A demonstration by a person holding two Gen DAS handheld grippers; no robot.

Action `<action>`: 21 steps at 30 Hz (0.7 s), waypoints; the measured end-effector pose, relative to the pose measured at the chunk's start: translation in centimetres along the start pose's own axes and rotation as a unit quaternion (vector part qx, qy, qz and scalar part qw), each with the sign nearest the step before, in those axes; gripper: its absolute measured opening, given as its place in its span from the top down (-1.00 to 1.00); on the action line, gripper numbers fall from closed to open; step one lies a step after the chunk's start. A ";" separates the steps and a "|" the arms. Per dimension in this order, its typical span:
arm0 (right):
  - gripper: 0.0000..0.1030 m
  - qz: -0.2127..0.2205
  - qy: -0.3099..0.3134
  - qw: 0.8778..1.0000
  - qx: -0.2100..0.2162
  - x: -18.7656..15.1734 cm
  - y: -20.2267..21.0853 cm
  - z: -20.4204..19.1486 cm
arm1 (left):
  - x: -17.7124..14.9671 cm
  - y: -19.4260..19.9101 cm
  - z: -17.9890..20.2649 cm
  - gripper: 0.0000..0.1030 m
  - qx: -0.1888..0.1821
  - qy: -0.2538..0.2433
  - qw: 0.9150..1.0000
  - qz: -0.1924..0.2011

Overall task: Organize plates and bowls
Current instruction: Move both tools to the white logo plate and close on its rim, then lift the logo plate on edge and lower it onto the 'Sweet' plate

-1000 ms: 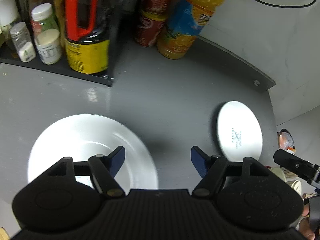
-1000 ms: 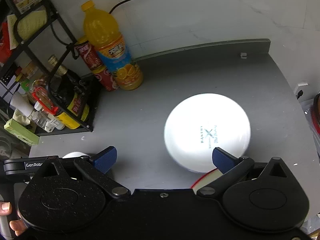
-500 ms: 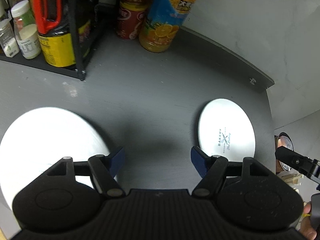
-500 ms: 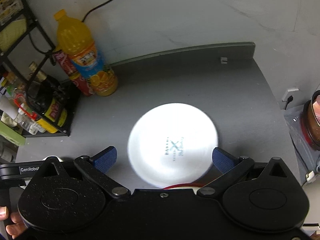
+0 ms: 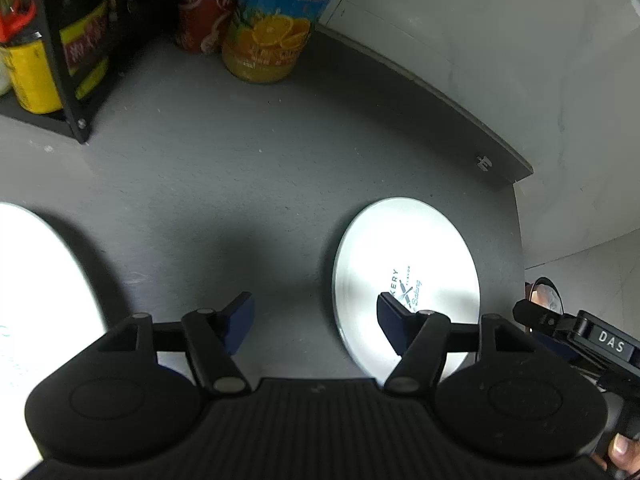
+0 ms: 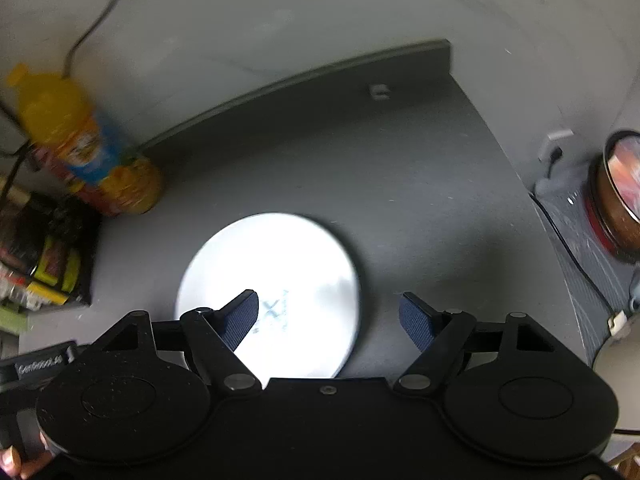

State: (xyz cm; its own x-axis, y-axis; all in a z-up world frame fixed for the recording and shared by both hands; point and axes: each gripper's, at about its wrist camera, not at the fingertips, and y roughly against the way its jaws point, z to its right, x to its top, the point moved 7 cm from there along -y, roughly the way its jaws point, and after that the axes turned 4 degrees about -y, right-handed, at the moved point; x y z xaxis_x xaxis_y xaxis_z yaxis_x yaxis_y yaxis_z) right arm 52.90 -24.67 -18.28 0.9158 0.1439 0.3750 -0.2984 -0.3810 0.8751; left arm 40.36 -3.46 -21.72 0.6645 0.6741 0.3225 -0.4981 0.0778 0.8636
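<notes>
Item 1: round white glazed plate with a small blue printed emblem at its centre (image 5: 408, 276), lying flat on the dark grey desk (image 5: 240, 184). From the left wrist view it sits at about four o'clock; from the right wrist view it lies near centre, slightly towards seven o'clock. Probably ceramic: stiff, moderately heavy, breakable, and the glaze looks slick. It lies flush with the surface, so the best hold is likely the rim, one finger slid under the edge and one on top.

Item 2: larger plain white dish (image 5: 40, 280), at nine o'clock in the left wrist view, overexposed and partly cut off; whether plate or shallow bowl cannot be told.

Item 3: left gripper (image 5: 316, 316), jaws spread wide, holding nothing, poised above bare desk between the two dishes.

Item 4: right gripper (image 6: 328, 318), jaws likewise apart and empty, its left pad over the emblem plate, contact not discernible.

Item 5: orange juice bottle with blue label (image 6: 88, 152), standing at the desk's back edge, well apart from both dishes.
</notes>
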 end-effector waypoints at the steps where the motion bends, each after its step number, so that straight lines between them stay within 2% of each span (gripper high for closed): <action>1: -0.39 -0.007 -0.006 1.000 0.002 0.1 -0.5 0.2 | 0.1 -0.4 0.0 -0.20 -0.005 0.006 1.000 -0.003; 6: -0.22 -0.040 -0.024 0.999 0.004 0.6 -2.9 1.0 | 0.3 -3.1 -0.2 0.04 -0.011 0.033 0.999 -0.023; 13: -0.21 -0.069 -0.013 0.998 -0.008 1.1 -5.1 1.2 | 0.1 -5.9 -0.4 0.17 -0.014 0.058 0.997 -0.045; 16: -0.20 -0.076 -0.015 0.997 -0.010 1.2 -6.0 1.5 | 0.1 -6.6 -0.5 0.30 -0.017 0.065 0.997 -0.045; 21: 0.06 -0.095 -0.010 0.995 -0.010 1.0 -7.3 1.7 | 0.5 -7.2 -0.6 0.53 -0.029 0.069 0.996 -0.039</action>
State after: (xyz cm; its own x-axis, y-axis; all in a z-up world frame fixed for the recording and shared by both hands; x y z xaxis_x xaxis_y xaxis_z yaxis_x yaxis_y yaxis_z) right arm 56.48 -23.33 -24.77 0.9616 0.1924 0.1959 -0.1245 -0.3304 0.9356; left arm 43.96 -3.27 -27.99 0.6213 0.7588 0.1954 -0.4818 0.1732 0.8590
